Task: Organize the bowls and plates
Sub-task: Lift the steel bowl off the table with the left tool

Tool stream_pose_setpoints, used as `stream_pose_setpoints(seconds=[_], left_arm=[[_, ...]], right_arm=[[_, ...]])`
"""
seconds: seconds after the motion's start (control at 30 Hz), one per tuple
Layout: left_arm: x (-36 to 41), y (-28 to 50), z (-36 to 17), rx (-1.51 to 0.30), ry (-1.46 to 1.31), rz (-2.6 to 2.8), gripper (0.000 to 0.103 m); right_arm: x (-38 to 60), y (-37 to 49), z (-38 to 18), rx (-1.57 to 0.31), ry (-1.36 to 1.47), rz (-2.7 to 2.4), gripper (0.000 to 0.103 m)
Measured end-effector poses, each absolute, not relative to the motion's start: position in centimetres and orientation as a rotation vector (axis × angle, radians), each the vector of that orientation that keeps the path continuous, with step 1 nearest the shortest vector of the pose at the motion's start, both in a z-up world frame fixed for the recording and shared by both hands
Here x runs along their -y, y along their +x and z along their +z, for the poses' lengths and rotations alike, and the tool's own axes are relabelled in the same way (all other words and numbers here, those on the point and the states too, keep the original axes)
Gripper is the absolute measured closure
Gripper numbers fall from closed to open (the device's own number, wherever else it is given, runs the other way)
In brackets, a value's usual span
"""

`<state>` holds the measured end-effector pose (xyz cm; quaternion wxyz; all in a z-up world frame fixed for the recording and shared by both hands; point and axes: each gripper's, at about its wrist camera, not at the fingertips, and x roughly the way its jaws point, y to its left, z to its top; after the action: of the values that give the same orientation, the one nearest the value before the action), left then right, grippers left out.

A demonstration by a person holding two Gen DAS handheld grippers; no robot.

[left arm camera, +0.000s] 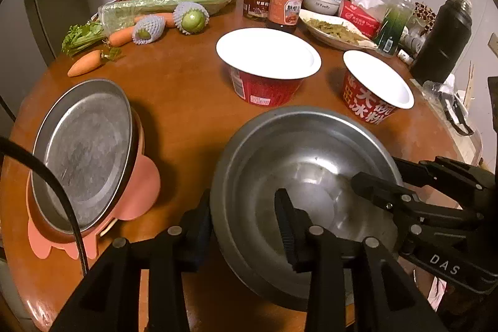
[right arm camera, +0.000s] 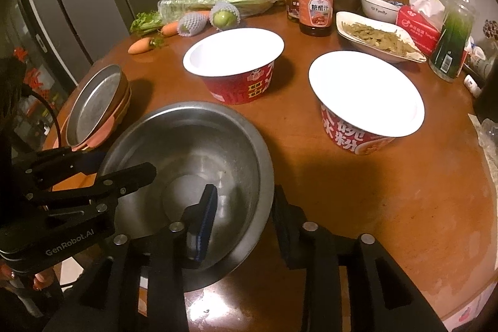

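A steel bowl (left arm camera: 298, 176) sits at the near edge of the round wooden table (left arm camera: 180, 101); it also shows in the right wrist view (right arm camera: 199, 157). My left gripper (left arm camera: 246, 223) straddles its left rim, one finger inside, one outside, jaws apart. My right gripper (right arm camera: 242, 220) straddles its right rim the same way. A steel plate (left arm camera: 84, 151) rests on a pink plate (left arm camera: 140, 192) at the left. Two red paper bowls stand behind: one in the middle (left arm camera: 267, 67), one at the right (left arm camera: 376, 86).
At the back are carrots (left arm camera: 84, 63), celery (left arm camera: 168, 2), netted fruit (left arm camera: 191, 19), a sauce bottle (left arm camera: 284, 2), a dish of greens (left arm camera: 333, 30), a tissue box (left arm camera: 361, 16), and a black flask (left arm camera: 442, 42). A fridge (right arm camera: 71, 5) stands at the left.
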<state>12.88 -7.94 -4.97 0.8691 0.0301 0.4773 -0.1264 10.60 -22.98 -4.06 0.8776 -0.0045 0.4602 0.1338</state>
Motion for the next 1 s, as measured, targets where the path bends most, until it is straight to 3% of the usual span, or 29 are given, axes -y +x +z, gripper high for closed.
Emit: stream_pose_setpoints(seconds=[0.33, 1.0], left_arm=[[7.2, 12.7, -4.0, -0.955, 0.058, -0.245, 0.056], [7.3, 14.3, -0.9, -0.904, 0.074, -0.225, 0.054]], right_arm=[[23.7, 10.5, -3.3, -0.923, -0.001, 0.243, 0.064], [23.7, 11.8, -0.9, -0.872, 0.014, 0.259, 0.063]])
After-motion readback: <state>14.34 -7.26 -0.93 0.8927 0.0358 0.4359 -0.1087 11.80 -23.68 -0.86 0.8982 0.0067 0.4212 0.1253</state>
